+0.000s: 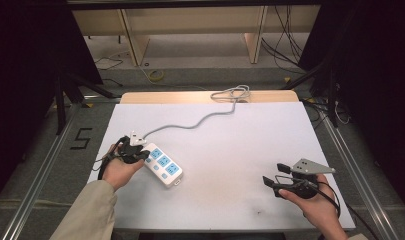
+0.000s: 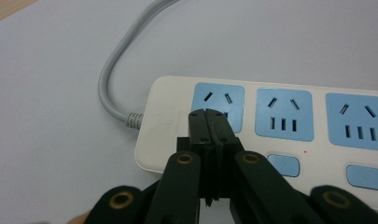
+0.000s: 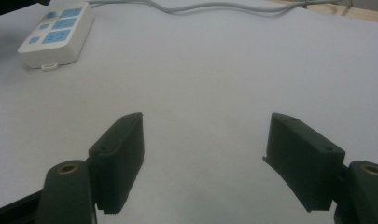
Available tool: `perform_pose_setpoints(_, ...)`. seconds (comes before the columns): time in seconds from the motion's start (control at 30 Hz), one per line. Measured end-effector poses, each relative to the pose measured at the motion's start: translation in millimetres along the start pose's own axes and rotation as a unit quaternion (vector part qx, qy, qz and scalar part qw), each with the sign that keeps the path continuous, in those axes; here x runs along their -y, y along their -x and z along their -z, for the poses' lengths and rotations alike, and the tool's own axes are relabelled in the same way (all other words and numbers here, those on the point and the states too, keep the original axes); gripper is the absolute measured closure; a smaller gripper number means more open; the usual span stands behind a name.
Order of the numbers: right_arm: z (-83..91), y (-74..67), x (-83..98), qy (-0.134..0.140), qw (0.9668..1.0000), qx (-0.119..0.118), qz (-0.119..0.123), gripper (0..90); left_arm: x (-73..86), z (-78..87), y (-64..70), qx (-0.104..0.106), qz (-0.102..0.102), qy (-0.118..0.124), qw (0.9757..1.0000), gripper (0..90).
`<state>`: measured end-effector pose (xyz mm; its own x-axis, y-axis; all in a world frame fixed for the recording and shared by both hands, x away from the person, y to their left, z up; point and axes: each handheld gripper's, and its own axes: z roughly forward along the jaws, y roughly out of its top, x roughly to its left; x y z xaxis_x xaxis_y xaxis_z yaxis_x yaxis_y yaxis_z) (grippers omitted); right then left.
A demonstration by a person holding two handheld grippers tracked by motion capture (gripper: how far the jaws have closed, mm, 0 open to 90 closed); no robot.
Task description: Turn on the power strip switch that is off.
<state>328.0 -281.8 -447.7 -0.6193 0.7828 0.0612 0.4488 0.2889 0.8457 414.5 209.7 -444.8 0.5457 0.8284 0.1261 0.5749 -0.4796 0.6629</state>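
Note:
A white power strip point(image 1: 162, 164) with three blue sockets lies on the white tabletop point(image 1: 230, 145) at the left. Its grey cable point(image 1: 200, 120) runs away to the far edge. My left gripper point(image 1: 140, 152) is at the strip's cable end. In the left gripper view its jaws point(image 2: 209, 114) are shut together with nothing between them, tips over the first socket of the strip point(image 2: 280, 116); whether they touch it I cannot tell. My right gripper point(image 1: 274, 174) rests at the right of the table, far from the strip point(image 3: 56, 35). It stands open point(image 3: 207, 123) with nothing in it.
The cable ends in a loose coil point(image 1: 232, 92) on the wooden far edge of the table. Metal rails run along both sides of the table. Beyond the table are floor cables and wooden shelving.

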Motion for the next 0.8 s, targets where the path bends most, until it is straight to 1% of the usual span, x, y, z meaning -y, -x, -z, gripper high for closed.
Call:
perform_pose_setpoints(0.23,0.0,0.0,0.1,-0.001,1.0,0.0,0.0,28.2,-0.7,-2.4,0.5,-0.002,-0.003,-0.005,1.0,89.8)
perform_pose_setpoints(0.4,0.0,-0.3,0.0,-0.002,1.0,-0.001,0.0,28.2,-0.8,-3.9,0.8,0.0,-0.006,-0.013,0.9999,89.8)
perform_pose_setpoints(0.5,-0.1,-0.2,0.1,-0.002,1.0,-0.001,0.0,28.2,-0.7,-4.9,0.7,0.0,-0.003,-0.014,0.9999,89.9)
perform_pose_setpoints(0.7,-0.1,-0.4,0.1,-0.002,1.0,-0.001,-0.001,28.1,-1.0,-6.3,0.6,0.001,-0.008,-0.022,0.9997,89.9)
perform_pose_setpoints(0.8,0.0,-0.3,0.2,-0.002,1.0,-0.001,-0.001,28.2,-0.9,-7.2,1.1,0.002,-0.006,-0.021,0.9998,89.8)
